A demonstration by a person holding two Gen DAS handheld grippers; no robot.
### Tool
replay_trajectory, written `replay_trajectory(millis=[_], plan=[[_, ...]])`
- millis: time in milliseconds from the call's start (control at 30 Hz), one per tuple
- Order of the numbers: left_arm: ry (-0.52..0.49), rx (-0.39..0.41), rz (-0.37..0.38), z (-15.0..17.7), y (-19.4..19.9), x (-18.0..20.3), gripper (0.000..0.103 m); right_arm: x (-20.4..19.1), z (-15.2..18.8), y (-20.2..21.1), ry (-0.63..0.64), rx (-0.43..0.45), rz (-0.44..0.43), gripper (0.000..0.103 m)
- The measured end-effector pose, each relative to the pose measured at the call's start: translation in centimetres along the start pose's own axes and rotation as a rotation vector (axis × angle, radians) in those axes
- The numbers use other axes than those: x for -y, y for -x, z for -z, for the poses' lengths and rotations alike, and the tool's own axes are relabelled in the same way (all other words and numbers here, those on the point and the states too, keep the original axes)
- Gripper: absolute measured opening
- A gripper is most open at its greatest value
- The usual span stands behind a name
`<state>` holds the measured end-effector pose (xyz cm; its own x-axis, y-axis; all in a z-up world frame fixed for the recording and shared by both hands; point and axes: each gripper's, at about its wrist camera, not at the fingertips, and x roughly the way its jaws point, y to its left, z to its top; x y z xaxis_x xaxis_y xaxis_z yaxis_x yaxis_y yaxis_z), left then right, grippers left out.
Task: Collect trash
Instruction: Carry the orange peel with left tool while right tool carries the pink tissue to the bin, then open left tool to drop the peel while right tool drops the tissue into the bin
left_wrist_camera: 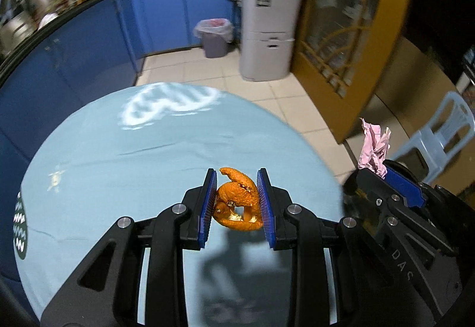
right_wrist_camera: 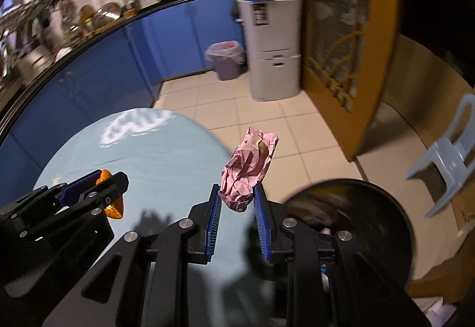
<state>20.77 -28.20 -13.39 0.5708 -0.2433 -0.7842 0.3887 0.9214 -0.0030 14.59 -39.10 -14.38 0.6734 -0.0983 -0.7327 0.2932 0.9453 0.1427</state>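
My left gripper (left_wrist_camera: 237, 178) is shut on a curled orange peel (left_wrist_camera: 237, 199) and holds it above the light blue tablecloth (left_wrist_camera: 118, 154). My right gripper (right_wrist_camera: 236, 189) is shut on a crumpled pink paper (right_wrist_camera: 249, 169), held at the table's right edge. The pink paper also shows in the left wrist view (left_wrist_camera: 374, 148), to the right of the left gripper. The left gripper and the peel (right_wrist_camera: 114, 209) show at the left of the right wrist view. A round black bin (right_wrist_camera: 356, 226) stands low beside the table, just right of my right gripper.
A lined grey waste bin (left_wrist_camera: 214, 37) stands on the tiled floor by the blue cabinets (left_wrist_camera: 89, 44). A white drawer unit (left_wrist_camera: 267, 30) stands beside it. A yellow door (left_wrist_camera: 350, 30) and a pale plastic chair (left_wrist_camera: 439, 134) are at the right.
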Motion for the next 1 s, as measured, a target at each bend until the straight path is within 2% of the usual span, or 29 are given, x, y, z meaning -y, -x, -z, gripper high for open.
replay_trajectory(millis=[233, 433, 700, 1000], plan=[[-0.092, -0.017, 0.046, 0.1, -0.8, 6.7, 0.029, 6.3, 1.4, 0.7, -0.084, -0.009, 0.050, 0.022], [-0.153, -0.021, 0.074, 0.3, -1.0, 11.1, 0.030, 9.2, 2.1, 0.8, -0.124, -0.014, 0.064, 0.022], [-0.186, -0.024, 0.081, 0.3, -1.3, 13.9, 0.030, 12.3, 3.0, 1.3, -0.175, -0.016, 0.072, 0.022], [-0.200, -0.040, 0.080, 0.6, -1.7, 15.5, 0.033, 13.8, 3.7, 1.3, -0.209, -0.022, 0.061, 0.023]])
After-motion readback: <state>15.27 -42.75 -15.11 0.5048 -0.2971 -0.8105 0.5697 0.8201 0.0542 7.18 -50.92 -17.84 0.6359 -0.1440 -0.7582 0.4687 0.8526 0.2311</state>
